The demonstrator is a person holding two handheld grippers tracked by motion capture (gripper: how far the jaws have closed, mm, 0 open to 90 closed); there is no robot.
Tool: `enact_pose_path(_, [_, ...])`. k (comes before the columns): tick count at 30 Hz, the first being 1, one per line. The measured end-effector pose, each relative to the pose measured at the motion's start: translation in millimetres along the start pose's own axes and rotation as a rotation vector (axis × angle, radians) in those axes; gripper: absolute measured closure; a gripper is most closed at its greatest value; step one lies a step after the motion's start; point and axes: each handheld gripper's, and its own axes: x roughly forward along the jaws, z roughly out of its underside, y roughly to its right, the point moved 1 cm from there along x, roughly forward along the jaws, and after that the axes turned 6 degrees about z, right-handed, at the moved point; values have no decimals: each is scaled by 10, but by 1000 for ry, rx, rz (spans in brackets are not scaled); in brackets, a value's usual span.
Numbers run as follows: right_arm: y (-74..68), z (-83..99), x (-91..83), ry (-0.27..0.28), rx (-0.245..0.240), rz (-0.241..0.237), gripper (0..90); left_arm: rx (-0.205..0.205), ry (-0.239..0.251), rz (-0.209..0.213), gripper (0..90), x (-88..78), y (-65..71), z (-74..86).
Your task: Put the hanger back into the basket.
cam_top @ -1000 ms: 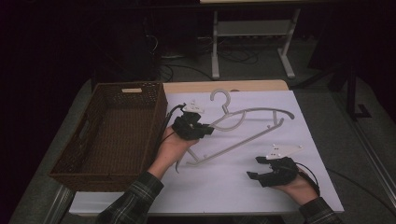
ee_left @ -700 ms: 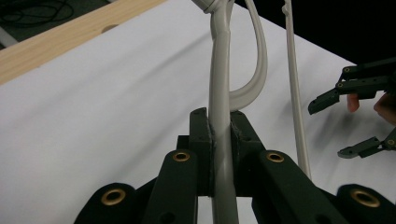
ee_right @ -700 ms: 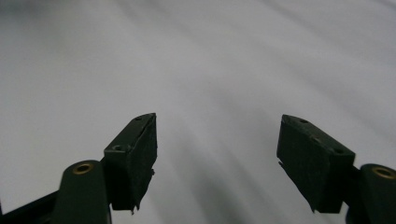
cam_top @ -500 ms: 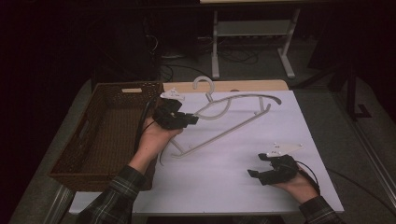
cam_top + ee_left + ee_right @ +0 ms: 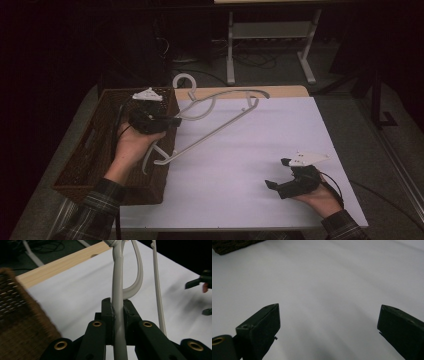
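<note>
Now the left claw is gripping the grey hanger, holding it aloft beside the wicker basket.
Right claw is hovering over the white table, jaws just spreading wide, nothing between them.

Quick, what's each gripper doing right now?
Left gripper: shut on the hanger.
Right gripper: open, nothing between the jaws, which have just been opening.

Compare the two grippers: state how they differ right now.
The left gripper is shut on the grey hanger; the right gripper holds nothing, its jaws having just been opening wide. The left is raised beside the wicker basket; the right sits low over the white tabletop. Both are black and hand-held.
</note>
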Motion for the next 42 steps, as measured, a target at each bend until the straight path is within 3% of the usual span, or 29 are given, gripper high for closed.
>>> enact_pose_path(7, [-8, 32, -114, 27, 12, 23, 38, -52, 35, -54, 824, -357, -248, 132])
enact_pose_path(22, [41, 44, -129, 34, 23, 57, 42, -131, 59, -208, 824, -1008, -735, 520])
enact_pose_path(33, [61, 63, -112, 23, 23, 70, 45, -184, 49, -297, 823, -1312, -1035, 844])
enact_pose_path(42, [75, 69, -114, 24, 28, 77, 46, -209, 19, -330, 823, -1344, -1175, 1051])
